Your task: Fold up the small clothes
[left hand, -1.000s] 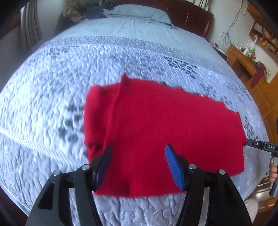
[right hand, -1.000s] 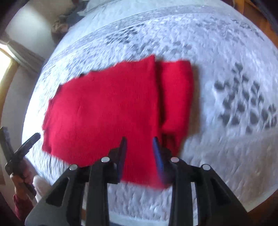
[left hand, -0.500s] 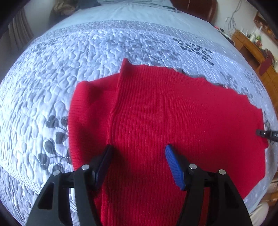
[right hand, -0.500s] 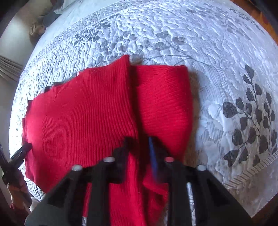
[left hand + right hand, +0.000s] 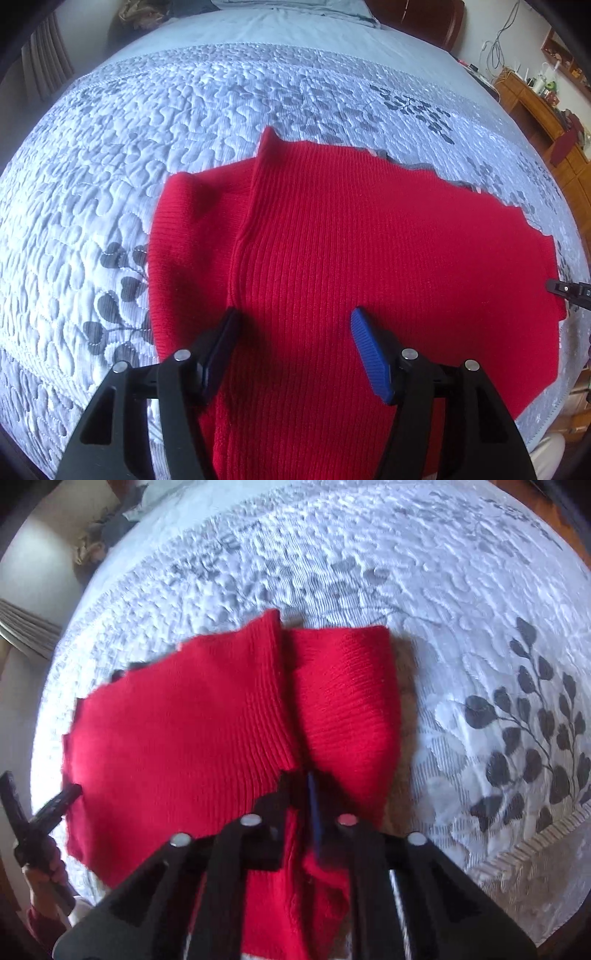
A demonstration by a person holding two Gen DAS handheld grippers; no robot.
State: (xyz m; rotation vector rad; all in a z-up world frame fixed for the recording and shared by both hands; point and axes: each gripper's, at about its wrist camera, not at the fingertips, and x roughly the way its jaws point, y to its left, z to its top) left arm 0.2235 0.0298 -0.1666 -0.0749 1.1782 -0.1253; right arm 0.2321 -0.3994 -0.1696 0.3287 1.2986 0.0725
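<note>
Quilted bed (image 5: 155,122): red sweater (image 5: 369,251) part-folded; right hand-held gripper (image 5: 308,794) pinches its fold, left hand-held gripper (image 5: 291,332) gapes wide.

Open quilted bed (image 5: 110,184) on all sides of the red sweater (image 5: 369,240): wide bare stretch toward the headboard and to either side, nothing standing on it. Left gripper (image 5: 291,339) spread wide over the sweater, free above the knit. Right gripper (image 5: 308,794) pinched together at the raised fold ridge, which blocks a flat pass there. Obstacles only at the margins: pillow (image 5: 295,5) and clothes pile (image 5: 144,11) at the head, wooden shelving (image 5: 535,99) beside the bed.
</note>
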